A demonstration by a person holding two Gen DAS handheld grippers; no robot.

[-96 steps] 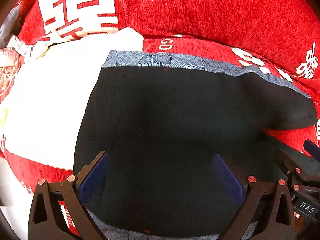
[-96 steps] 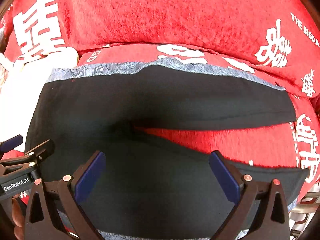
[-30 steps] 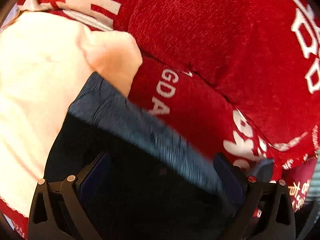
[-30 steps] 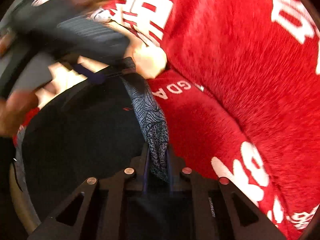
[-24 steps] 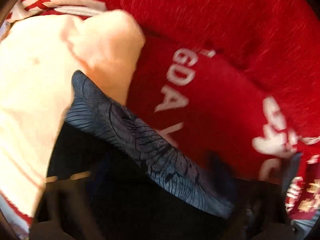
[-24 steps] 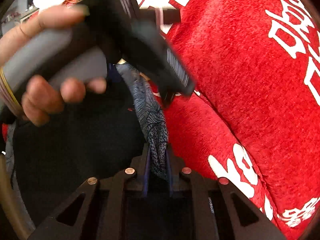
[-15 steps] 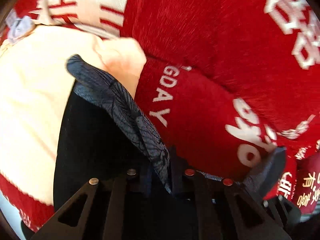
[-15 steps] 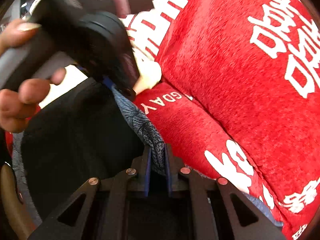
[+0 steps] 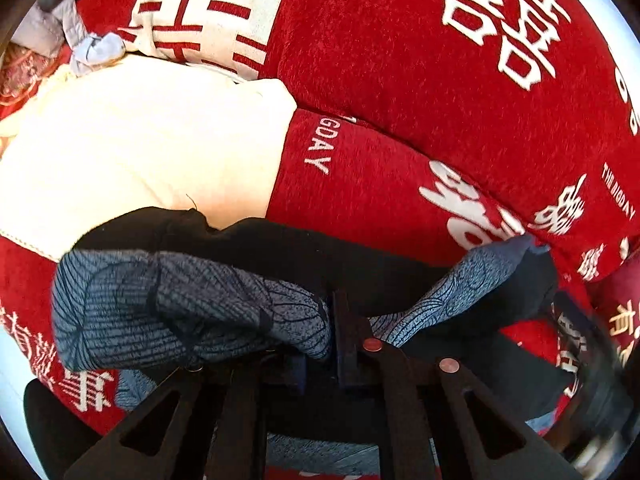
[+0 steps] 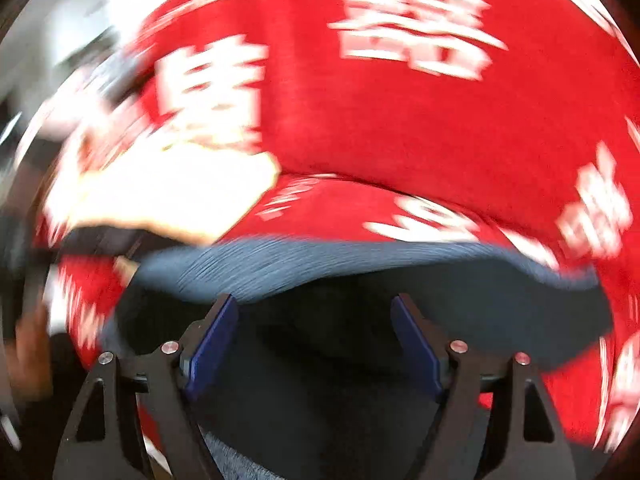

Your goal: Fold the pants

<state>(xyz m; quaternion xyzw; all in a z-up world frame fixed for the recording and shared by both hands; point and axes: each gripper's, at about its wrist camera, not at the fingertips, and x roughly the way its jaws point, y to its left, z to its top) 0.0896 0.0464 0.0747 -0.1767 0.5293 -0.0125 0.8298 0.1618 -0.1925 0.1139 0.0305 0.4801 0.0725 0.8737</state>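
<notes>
- Left claw: pressed together, pinching the grey patterned waistband of the black pants.
- The waistband is folded over and bunched to the left of this claw. A second stretch of the band rises from the claw up to the right, ending in a dark corner of fabric.
- The black body of the pants lies just beyond the left claw's tips, across the red sofa cover with white characters.
- A cream cloth lies further ahead and to the left of the left claw, touching the far edge of the pants.
- Right claw: spread wide, blue pads apart, nothing between them.
- The right wrist view is heavily blurred. The waistband runs as a grey strip across just ahead of the right claw's tips, with black fabric under and between the fingers.
- Contact between the right claw and the fabric cannot be determined.
</notes>
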